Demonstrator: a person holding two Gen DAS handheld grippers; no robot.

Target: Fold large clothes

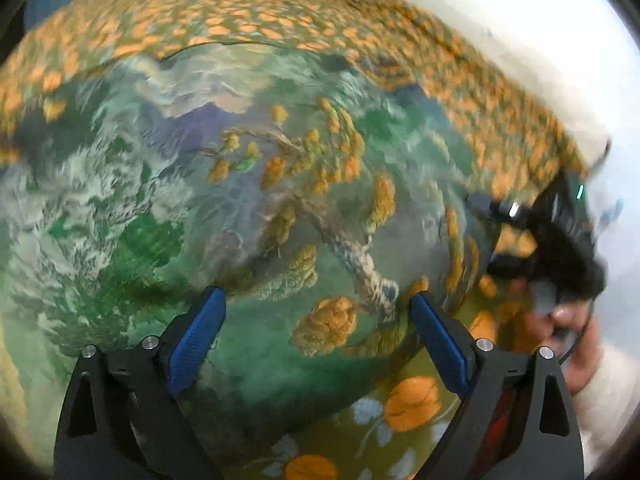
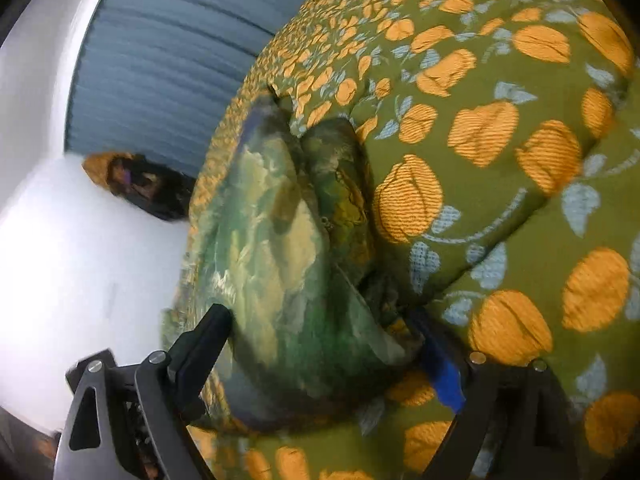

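While the green printed garment [image 1: 240, 200] lies spread on the orange-flowered bedspread [image 1: 240, 20], the left gripper [image 1: 316, 344] hovers over it, jaws apart and empty. At the garment's edge the right gripper [image 2: 324, 344] straddles a bunched fold, jaws wide, seemingly unpinched; clamp only once cloth sits deep.

The far part of the green printed garment [image 1: 192, 184] is smeared by motion blur, so its edges cannot be traced. The right gripper [image 1: 536, 240] is seen only as a dark blur. The blue pad [image 2: 442, 372] is partly hidden behind folded cloth. A dark object [image 2: 148, 188] cannot be identified.
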